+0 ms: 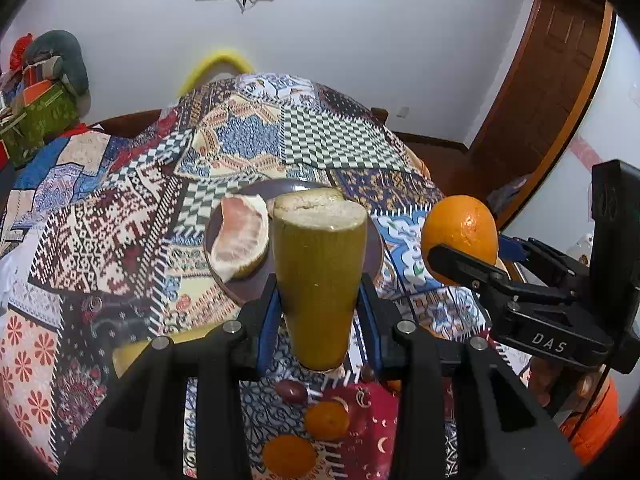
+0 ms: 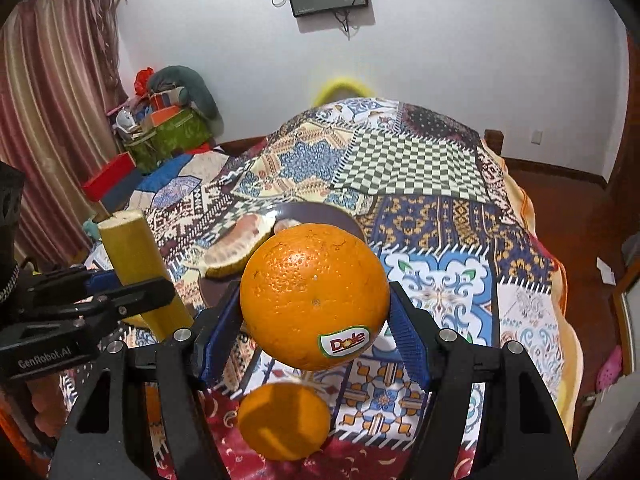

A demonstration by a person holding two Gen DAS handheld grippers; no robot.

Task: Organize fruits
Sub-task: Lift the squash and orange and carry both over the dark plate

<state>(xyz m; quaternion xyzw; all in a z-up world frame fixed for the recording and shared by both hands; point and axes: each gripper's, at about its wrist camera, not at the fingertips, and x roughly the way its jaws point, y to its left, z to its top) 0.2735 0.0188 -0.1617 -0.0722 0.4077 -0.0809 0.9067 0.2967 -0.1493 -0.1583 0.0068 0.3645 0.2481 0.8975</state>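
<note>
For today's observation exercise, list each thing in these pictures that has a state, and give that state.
Left gripper: shut on the green stalk piece, held off the table.
Right gripper: shut on the orange, held off the table.
Pomelo piece: peeled, lying on the plate.
Small oranges: whole, on the cloth.

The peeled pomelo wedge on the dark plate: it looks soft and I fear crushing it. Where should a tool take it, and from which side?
Probably grip the peeled pomelo wedge across its yellow-green rind edge, coming from above on the plate's open left side. The rind curves underneath and looks firmer than the exposed pink flesh. Both tools are full now: the left tool holds the yellow-green cut stalk, the right tool the stickered orange.
</note>
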